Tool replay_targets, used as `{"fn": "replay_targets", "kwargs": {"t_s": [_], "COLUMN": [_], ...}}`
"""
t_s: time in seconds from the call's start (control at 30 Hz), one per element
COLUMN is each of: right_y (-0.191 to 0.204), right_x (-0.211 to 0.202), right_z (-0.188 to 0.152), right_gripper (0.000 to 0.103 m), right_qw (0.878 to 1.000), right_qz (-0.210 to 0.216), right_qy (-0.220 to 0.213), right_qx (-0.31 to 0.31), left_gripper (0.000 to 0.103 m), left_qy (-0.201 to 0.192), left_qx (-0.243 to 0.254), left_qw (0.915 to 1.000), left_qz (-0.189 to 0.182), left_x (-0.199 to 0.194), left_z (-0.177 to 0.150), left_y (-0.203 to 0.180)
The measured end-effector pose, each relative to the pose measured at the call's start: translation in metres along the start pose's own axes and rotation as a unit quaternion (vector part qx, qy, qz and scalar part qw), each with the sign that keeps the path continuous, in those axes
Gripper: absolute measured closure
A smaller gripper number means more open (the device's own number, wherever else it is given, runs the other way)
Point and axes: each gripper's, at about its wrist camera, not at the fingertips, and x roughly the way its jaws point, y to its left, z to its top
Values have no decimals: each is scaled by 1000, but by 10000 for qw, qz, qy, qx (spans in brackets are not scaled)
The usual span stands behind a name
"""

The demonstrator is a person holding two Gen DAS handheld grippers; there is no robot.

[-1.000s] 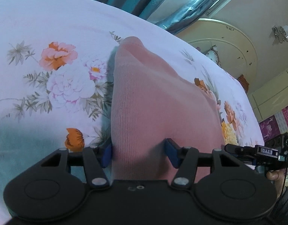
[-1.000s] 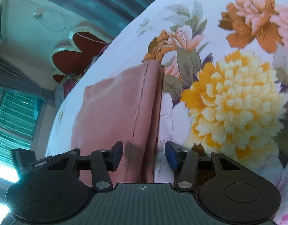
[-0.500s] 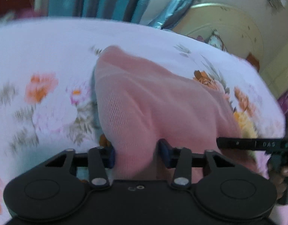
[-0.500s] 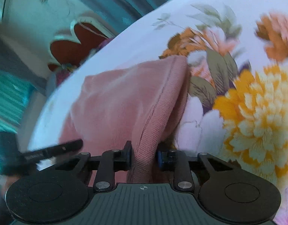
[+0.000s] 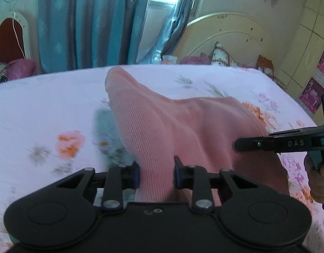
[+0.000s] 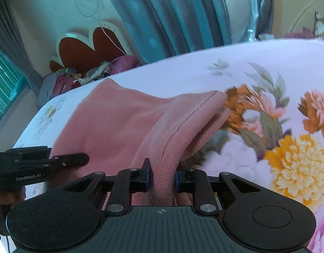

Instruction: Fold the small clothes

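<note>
Two grippers hold the pink knit garment (image 5: 172, 126) up from the flowered bedsheet (image 5: 46, 105), its far end resting on the sheet toward 12 o'clock. The left gripper (image 5: 156, 176) is closing on a thick bunch of fabric between its blue pads; the right gripper (image 6: 163, 178) is clamped on the ribbed hem. I judge the risk is slipping: the left one holds a wide bundle, so a layer may escape and the fold become uneven. Also the two tools are near each other and could collide. Around: blue curtains (image 5: 88, 21) at 12 o'clock, a cream headboard (image 5: 225, 33) at 2 o'clock; nothing blocks the sheet.
</note>
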Motion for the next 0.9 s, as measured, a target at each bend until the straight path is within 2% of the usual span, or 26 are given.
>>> {"fn": "replay_targets", "kwargs": {"t_s": [0.27, 0.53, 0.8, 0.87, 0.9], "right_y": [88, 159, 190, 182, 175], "right_x": [24, 69, 124, 144, 153], "right_z": [2, -7, -18, -22, -24], "right_gripper": [83, 83, 83, 83, 83], "right_qw": [9996, 9988, 9983, 9986, 9984], "right_qz": [132, 292, 240, 120, 42], "right_qy": [-42, 68, 314, 446, 524], "right_qx": [-246, -394, -421, -273, -185], "left_gripper": [75, 75, 75, 71, 63], "left_qy": [-153, -113, 121, 262, 402], "left_qx": [7, -171, -682, -823, -807], "left_qw": [9998, 9994, 9974, 9962, 9959], "left_qz": [154, 294, 194, 71, 121], "left_x": [-59, -87, -72, -57, -44], "left_z": [-11, -27, -46, -55, -62], "left_y": [58, 123, 184, 202, 208]}}
